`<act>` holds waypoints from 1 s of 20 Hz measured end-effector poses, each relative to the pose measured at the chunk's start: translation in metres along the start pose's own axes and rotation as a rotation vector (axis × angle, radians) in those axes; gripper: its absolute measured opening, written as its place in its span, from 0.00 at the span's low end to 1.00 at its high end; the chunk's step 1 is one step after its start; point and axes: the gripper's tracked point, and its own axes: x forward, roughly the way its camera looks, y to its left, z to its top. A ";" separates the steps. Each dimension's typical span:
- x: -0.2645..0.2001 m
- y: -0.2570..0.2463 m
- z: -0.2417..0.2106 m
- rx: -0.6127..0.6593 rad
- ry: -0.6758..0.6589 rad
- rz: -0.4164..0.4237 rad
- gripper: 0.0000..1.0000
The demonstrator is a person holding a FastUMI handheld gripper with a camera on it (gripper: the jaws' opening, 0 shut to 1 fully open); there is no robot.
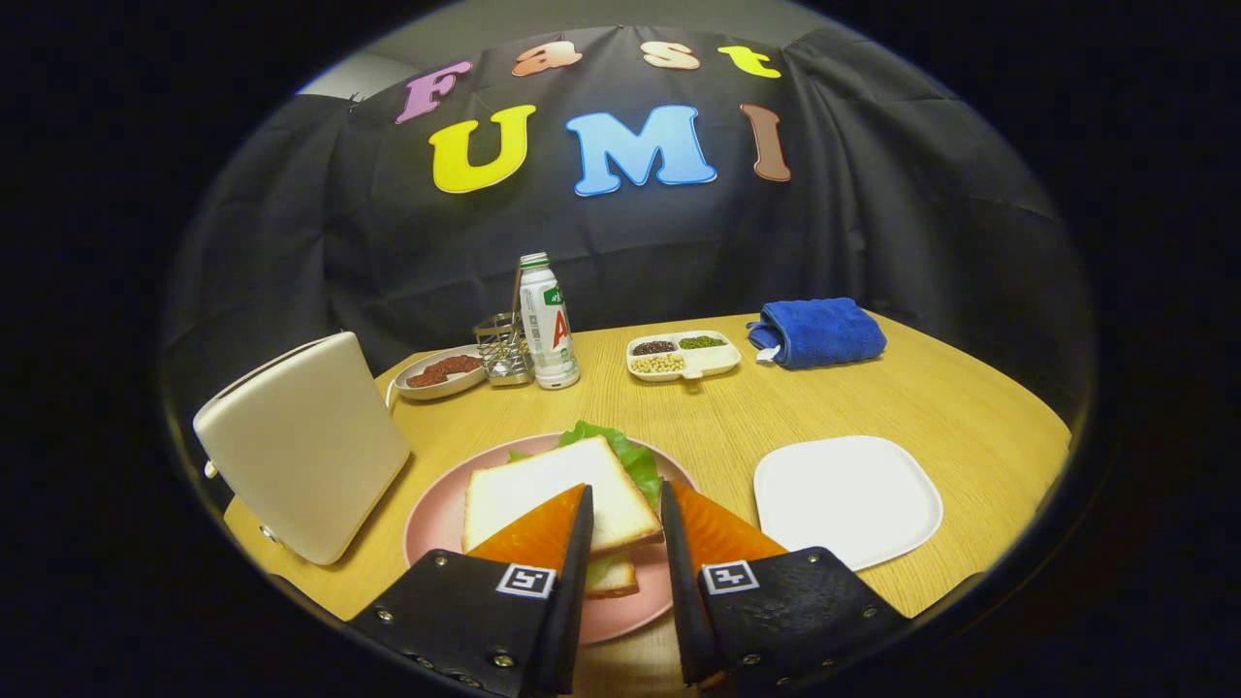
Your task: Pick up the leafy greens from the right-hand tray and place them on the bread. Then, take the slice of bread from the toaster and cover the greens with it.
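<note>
Claw [625, 504] low over the near rim of the pink plate [436, 528], fingers apart with a narrow gap, gripping nothing. Top slice of bread [543, 490] on the plate, lying over the leafy greens [620, 451], green edge poking out at the far and right sides of the slice. Lower slice of bread [611, 577] peeking out beneath, between the fingers. Near right corner of the top slice sitting in the gap between the fingertips; contact with either finger unclear. Toaster [301, 446] standing left of the plate, close to it, side panel facing the camera. White tray [848, 499] right of the plate, bare surface. Farther back on the table [970, 407]: small dish of red-brown food [441, 371], wire holder [502, 349] just beside it, upright bottle [548, 320] touching or nearly touching the holder, divided dish of beans [684, 355], folded blue towel [819, 332] at far right.
</note>
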 end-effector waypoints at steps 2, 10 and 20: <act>0.000 -0.002 0.000 -0.012 -0.005 -0.008 0.42; -0.002 0.008 0.004 -0.070 -0.023 0.033 0.99; -0.016 0.000 0.078 -0.110 -0.111 0.103 0.99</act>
